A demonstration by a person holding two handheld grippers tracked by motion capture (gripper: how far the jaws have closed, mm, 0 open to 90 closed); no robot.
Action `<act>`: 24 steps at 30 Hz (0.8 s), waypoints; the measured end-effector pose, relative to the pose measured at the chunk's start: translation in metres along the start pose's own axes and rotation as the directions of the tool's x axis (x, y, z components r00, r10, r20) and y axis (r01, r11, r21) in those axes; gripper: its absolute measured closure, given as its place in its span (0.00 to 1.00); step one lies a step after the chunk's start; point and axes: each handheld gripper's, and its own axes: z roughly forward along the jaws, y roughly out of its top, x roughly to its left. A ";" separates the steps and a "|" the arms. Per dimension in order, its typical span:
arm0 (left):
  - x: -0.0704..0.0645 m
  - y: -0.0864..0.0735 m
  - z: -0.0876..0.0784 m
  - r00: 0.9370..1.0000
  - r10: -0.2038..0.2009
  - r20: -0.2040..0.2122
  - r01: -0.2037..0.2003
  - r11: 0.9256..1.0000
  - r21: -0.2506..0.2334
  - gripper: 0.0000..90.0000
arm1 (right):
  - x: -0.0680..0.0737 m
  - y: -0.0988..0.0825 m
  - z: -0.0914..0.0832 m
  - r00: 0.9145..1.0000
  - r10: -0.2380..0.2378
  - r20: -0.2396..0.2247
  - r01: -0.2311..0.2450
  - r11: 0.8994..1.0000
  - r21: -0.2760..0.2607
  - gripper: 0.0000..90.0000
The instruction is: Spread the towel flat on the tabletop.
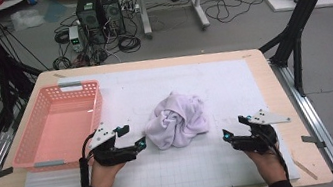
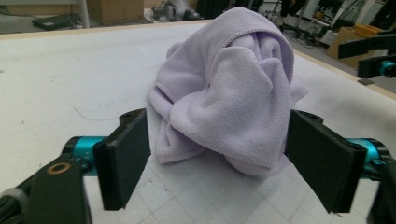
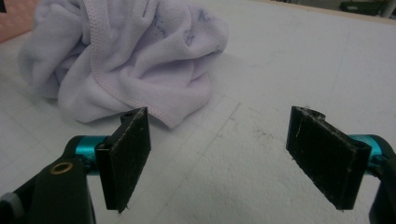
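A crumpled lilac towel lies in a heap at the middle of the white gridded mat. My left gripper sits just left of it, open, held in a hand with a dark sleeve. In the left gripper view the towel bulges right in front of and partly between the wide-apart jaws of that gripper, which do not squeeze it. My right gripper rests on the mat a short way right of the heap. Its jaws stand apart over bare mat, and the towel lies ahead to the left.
An empty pink plastic basket stands on the table's left side, close behind my left hand. The wooden table edge runs along the right. Computers, cables and black frame legs stand on the floor beyond the table.
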 end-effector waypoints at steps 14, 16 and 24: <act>0.002 0.001 0.004 1.000 -0.003 0.013 0.003 1.000 0.010 0.28 | 0.027 0.014 0.073 0.981 -0.100 -0.166 0.121 0.985 0.122 0.68; 0.002 0.001 0.004 1.000 -0.007 0.017 0.007 1.000 0.008 0.29 | 0.031 0.014 0.076 0.975 -0.125 -0.184 0.152 0.979 0.137 0.89; 0.002 0.005 0.001 1.000 -0.003 0.020 0.003 1.000 0.003 0.35 | 0.047 0.011 0.053 0.929 -0.189 -0.318 0.244 0.959 0.145 0.95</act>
